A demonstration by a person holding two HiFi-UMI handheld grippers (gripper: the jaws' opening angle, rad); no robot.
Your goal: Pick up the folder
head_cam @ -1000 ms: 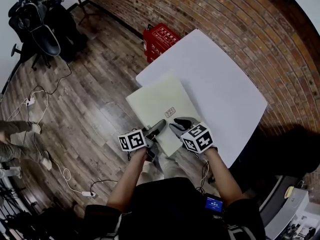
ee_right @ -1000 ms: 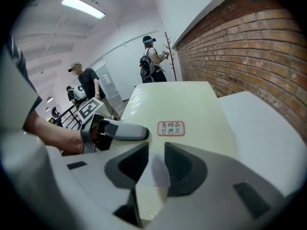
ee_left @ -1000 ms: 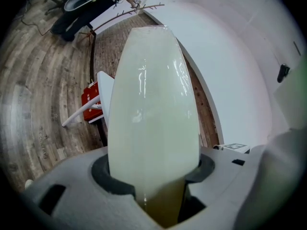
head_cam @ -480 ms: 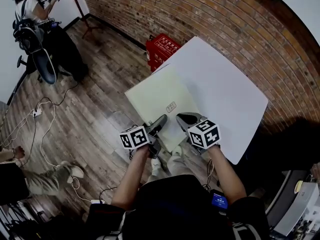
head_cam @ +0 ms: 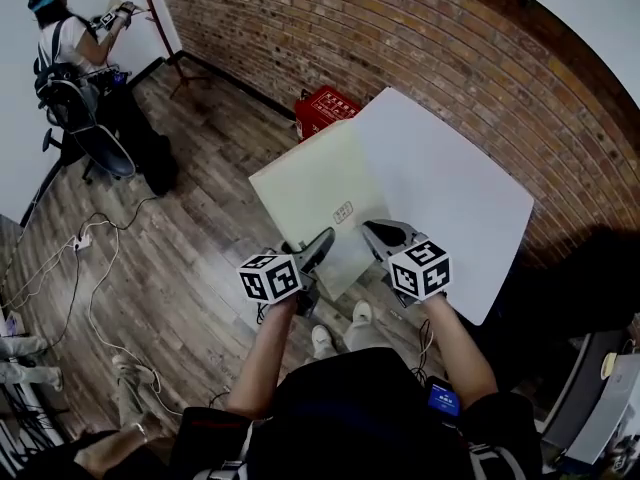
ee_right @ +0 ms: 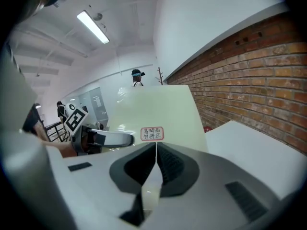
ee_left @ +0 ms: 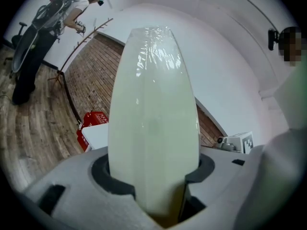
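Holding pale green folder (head_cam: pixel 315 183), left gripper (head_cam: pixel 322 241) and right gripper (head_cam: pixel 383 234) fingers clenched on it, red-bordered Chinese-character label (ee_right: pixel 151 133) on front

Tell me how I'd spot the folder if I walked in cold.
Find the white table beside the brick wall. At its left edge, the left gripper and right gripper both pinch a broad, thin folder by its near edge. It is pale cream-green against the white tabletop, with one small red-bordered label near the grippers.
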